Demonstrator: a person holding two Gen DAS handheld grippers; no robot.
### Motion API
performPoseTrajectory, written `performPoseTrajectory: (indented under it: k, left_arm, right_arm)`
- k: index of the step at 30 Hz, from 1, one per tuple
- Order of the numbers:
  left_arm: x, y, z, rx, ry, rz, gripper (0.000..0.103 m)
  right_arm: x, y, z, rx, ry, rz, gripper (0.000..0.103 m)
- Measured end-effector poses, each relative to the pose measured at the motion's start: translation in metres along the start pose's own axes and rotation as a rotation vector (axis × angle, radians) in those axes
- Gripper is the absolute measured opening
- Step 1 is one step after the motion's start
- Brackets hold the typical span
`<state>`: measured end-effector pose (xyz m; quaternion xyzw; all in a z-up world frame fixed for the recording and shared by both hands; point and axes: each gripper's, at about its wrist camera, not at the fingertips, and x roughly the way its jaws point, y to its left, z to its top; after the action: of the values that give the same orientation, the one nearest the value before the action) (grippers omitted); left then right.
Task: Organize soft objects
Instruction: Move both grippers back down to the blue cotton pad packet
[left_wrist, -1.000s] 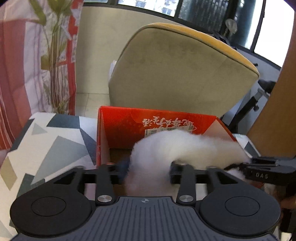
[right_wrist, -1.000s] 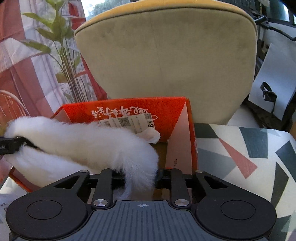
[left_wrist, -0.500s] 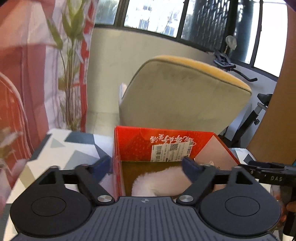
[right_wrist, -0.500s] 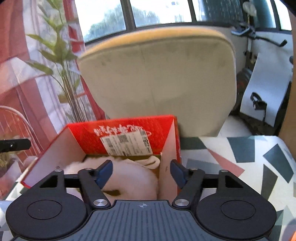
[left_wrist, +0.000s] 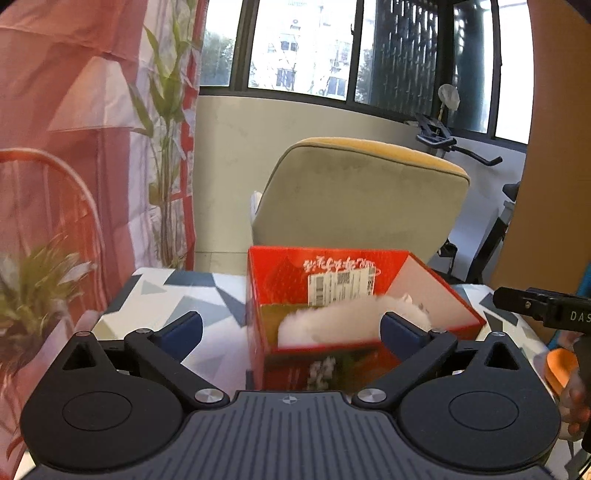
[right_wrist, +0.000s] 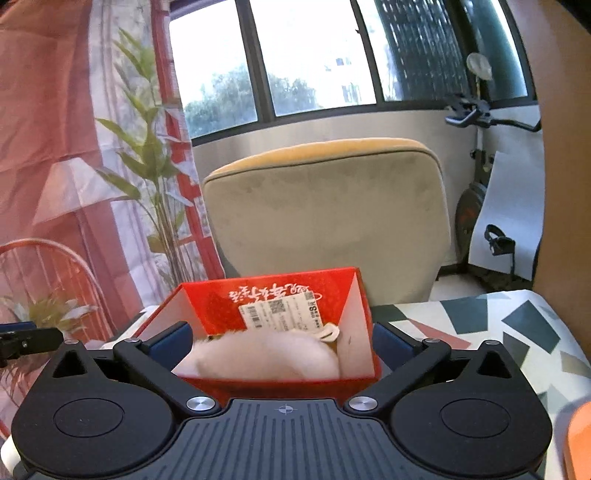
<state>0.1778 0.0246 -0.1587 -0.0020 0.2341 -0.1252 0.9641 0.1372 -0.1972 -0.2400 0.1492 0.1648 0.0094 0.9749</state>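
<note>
A white fluffy soft object (left_wrist: 332, 325) lies inside an open red cardboard box (left_wrist: 280, 280) on a patterned table. It shows in the right wrist view too (right_wrist: 266, 356), in the same box (right_wrist: 280, 291). My left gripper (left_wrist: 291, 330) is open and empty, held back above the box's near side. My right gripper (right_wrist: 282, 341) is open and empty, its fingers either side of the box's near wall. The right gripper's side (left_wrist: 543, 312) shows at the right of the left wrist view.
The table has a white cloth with grey and red triangles (right_wrist: 480, 321). A beige chair with a yellow top (left_wrist: 362, 199) stands behind the box. A plant and red curtain (left_wrist: 166, 147) are at the left. An orange object (left_wrist: 561, 365) sits at the right edge.
Both grippers let go of the white fluffy object, opened wide and drew back and up. The object now rests inside the red box.
</note>
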Motion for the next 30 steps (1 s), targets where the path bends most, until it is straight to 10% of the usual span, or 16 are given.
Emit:
performPoseTrajectory:
  k: [19, 30]
  left_arm:
    - [-0.005, -0.005, -0.094, -0.041, 0.207, -0.027, 0.102]
    - [0.006, -0.002, -0.115, -0.101, 0.295, -0.174, 0.064]
  right_arm:
    - [-0.039, 0.026, -0.109, 0.026, 0.178, 0.001, 0.102]
    - [-0.021, 0.029, -0.142, 0.079, 0.348, 0.045, 0.077]
